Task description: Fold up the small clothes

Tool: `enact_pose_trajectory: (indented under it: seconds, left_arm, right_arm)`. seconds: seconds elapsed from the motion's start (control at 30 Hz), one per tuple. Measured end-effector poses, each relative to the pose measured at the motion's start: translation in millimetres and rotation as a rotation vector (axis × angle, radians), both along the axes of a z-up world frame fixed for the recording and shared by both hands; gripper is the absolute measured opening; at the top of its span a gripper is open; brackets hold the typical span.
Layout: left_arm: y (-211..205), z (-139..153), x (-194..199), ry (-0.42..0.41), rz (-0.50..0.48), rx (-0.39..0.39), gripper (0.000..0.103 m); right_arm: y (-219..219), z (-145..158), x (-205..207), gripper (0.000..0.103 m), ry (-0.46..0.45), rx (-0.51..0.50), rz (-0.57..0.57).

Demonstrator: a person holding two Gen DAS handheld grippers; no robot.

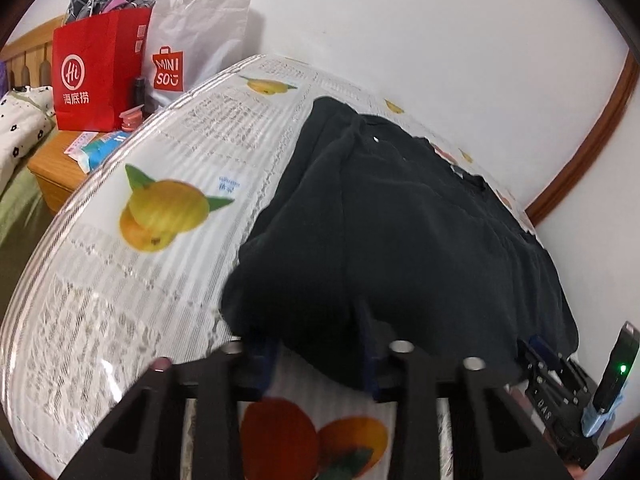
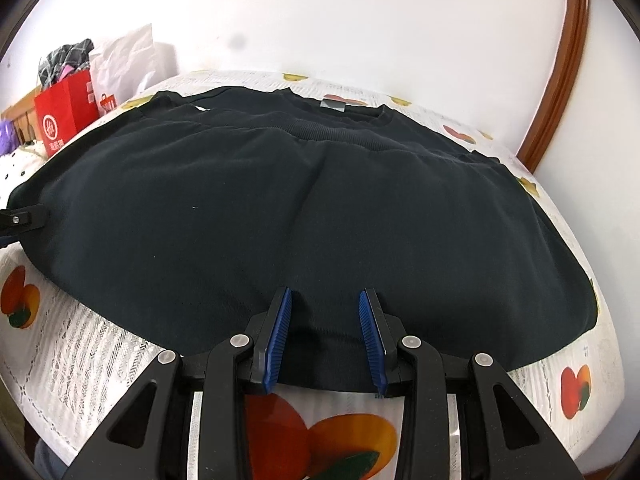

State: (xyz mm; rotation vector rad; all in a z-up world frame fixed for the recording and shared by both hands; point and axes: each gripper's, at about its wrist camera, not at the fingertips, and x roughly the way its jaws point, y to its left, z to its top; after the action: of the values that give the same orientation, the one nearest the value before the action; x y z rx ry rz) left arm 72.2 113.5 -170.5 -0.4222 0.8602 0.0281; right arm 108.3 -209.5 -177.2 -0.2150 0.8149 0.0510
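A black sweatshirt lies spread on a table with a fruit-print cover; its collar and grey label are at the far side. My right gripper is open, its blue-padded fingers standing apart over the near hem. In the left wrist view the sweatshirt is bunched on the right; my left gripper is open at its near left corner, with cloth draped over the fingertips. The other gripper shows at the right edge.
A red paper bag and a white Miniso bag stand on a wooden bedside cabinet at the far left, beside a bed. A white wall with a wooden door frame lies behind the table.
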Motion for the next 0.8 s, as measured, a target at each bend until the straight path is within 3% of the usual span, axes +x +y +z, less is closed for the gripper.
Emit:
enact_pose_trajectory:
  seconds: [0.1,0.33,0.4,0.43,0.5,0.67,0.8]
  left_arm:
    - [-8,20,3,-0.040,0.008,0.076,0.012]
    - [-52,82,15,-0.178,-0.049,0.250,0.009]
    - [-65,92,18,-0.205,-0.076,0.276,0.009]
    - [-76,97,20,-0.224,-0.097,0.289,0.009]
    - [-92,103,24,-0.249,-0.136,0.292,0.009]
    - [-136,99,36,-0.270,-0.279,0.246,0.008]
    - [-169,76,48,-0.218,-0.394,0.213,0.008]
  right_arm:
    - [0,0,4,0.035,0.015,0.034,-0.007]
    - [3,4,8,0.035,0.044,0.079,0.032]
    - [-12,16,1,0.030,0.008,0.087,0.024]
    - [-22,26,-5,0.030,-0.052,0.076,0.003]
    - [-41,37,-12,0.032,-0.113,0.061,-0.029]
    - [-101,34,-7,0.032,-0.056,0.067,-0.153]
    - [-121,26,-13,0.032,-0.026,0.064,-0.180]
